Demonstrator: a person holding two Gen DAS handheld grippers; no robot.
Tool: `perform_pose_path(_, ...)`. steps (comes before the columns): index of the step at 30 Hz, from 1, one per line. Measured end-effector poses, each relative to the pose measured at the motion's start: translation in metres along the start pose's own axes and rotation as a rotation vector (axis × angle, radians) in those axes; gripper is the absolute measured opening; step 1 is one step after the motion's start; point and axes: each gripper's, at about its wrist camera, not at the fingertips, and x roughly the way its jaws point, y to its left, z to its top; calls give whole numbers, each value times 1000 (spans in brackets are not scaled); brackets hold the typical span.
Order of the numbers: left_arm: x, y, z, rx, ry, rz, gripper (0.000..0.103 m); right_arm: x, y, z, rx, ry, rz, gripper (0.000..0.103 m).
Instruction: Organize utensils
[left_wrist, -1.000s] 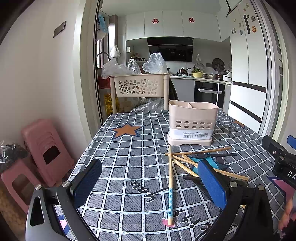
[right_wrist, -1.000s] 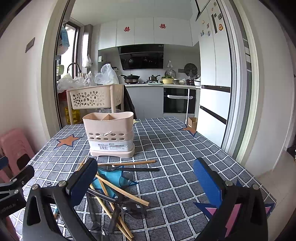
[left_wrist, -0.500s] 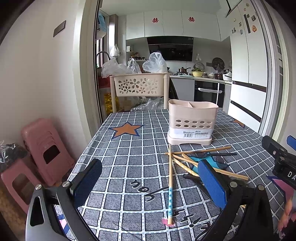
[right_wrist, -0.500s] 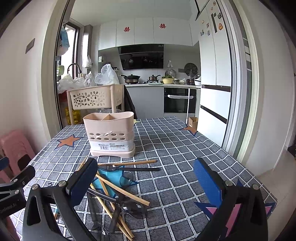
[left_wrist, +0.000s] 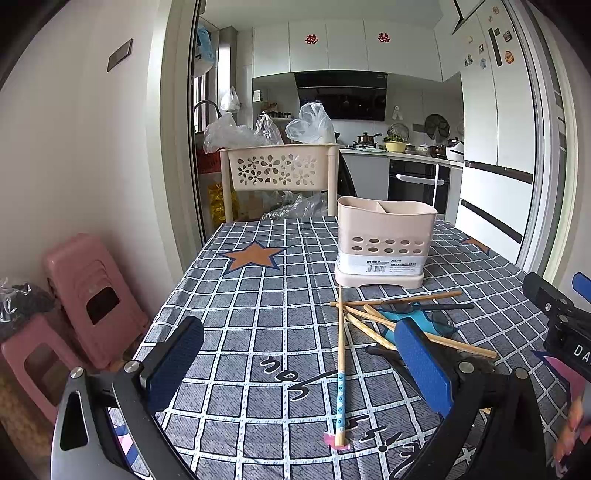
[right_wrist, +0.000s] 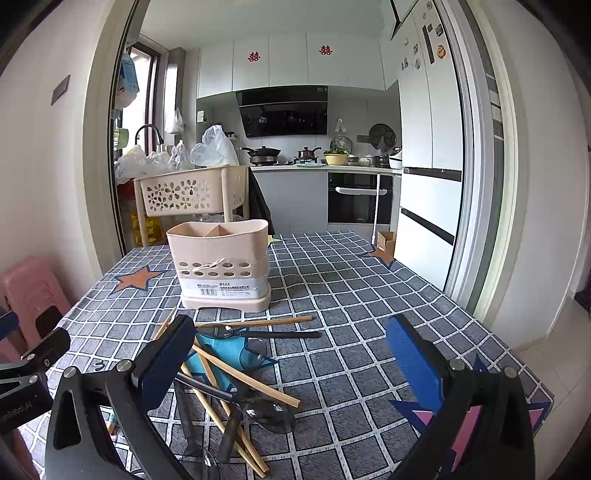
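A beige utensil holder (left_wrist: 384, 243) with two compartments stands upright on the checked tablecloth (left_wrist: 258, 325); it also shows in the right wrist view (right_wrist: 221, 266). In front of it lies a heap of wooden chopsticks (left_wrist: 340, 369), dark spoons (right_wrist: 258, 334) and a blue spoon (right_wrist: 221, 354). My left gripper (left_wrist: 299, 354) is open and empty, low over the table, left of the heap. My right gripper (right_wrist: 291, 358) is open and empty above the heap's near side.
A beige perforated cart (left_wrist: 280, 170) with plastic bags stands behind the table's far edge. Pink stools (left_wrist: 85, 295) stand on the left by the wall. The kitchen counter and fridge (right_wrist: 428, 177) lie beyond. The table's right edge (right_wrist: 517, 354) is near.
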Motion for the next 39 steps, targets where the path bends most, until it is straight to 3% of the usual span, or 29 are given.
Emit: perform_pose_path(39, 0, -1, -1, 0, 9, 2, 103, 0, 1, -3, -32, 54, -6, 103)
